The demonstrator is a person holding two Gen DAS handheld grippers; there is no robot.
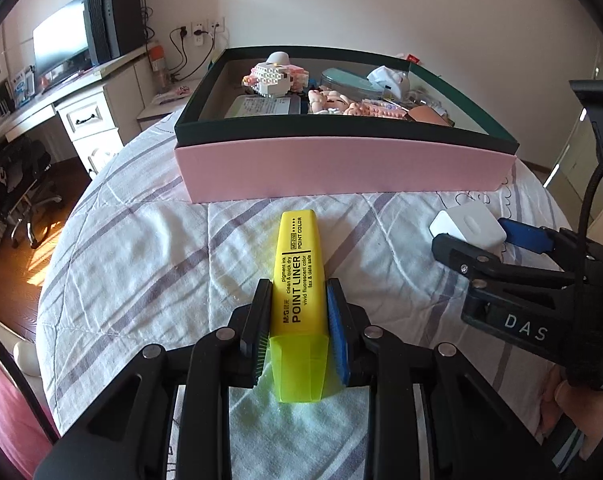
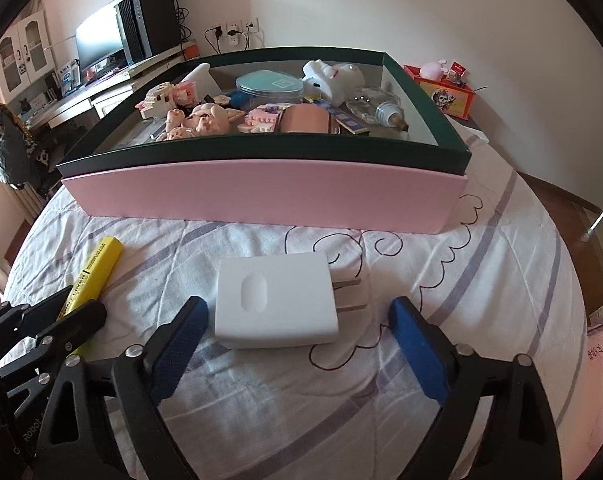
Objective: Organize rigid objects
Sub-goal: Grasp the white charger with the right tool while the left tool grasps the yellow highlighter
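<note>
Landmark: the pink-sided cardboard box with the dark green rim (image 2: 261, 196), standing on the white quilted bedcover with lilac stripes (image 2: 481, 280); it already holds toy figures and small items.

Left gripper (image 1: 299, 332): your jaws are clamped on the flat yellow plastic highlighter pen (image 1: 299, 280), which lies just in front of the box's pink wall, its butt end pointing at the box. The pads sit low on the barrel next to the translucent cap, so expect the long end to droop; lift slowly and keep the wrist steady.

Right gripper (image 2: 297, 344): jaws apart, not touching the white plastic plug-in charger block (image 2: 275, 304), which lies between them in front of the box, prongs toward your right pad. Close on the block's flat sides, not on the prongs, then clear the green rim before releasing.
</note>
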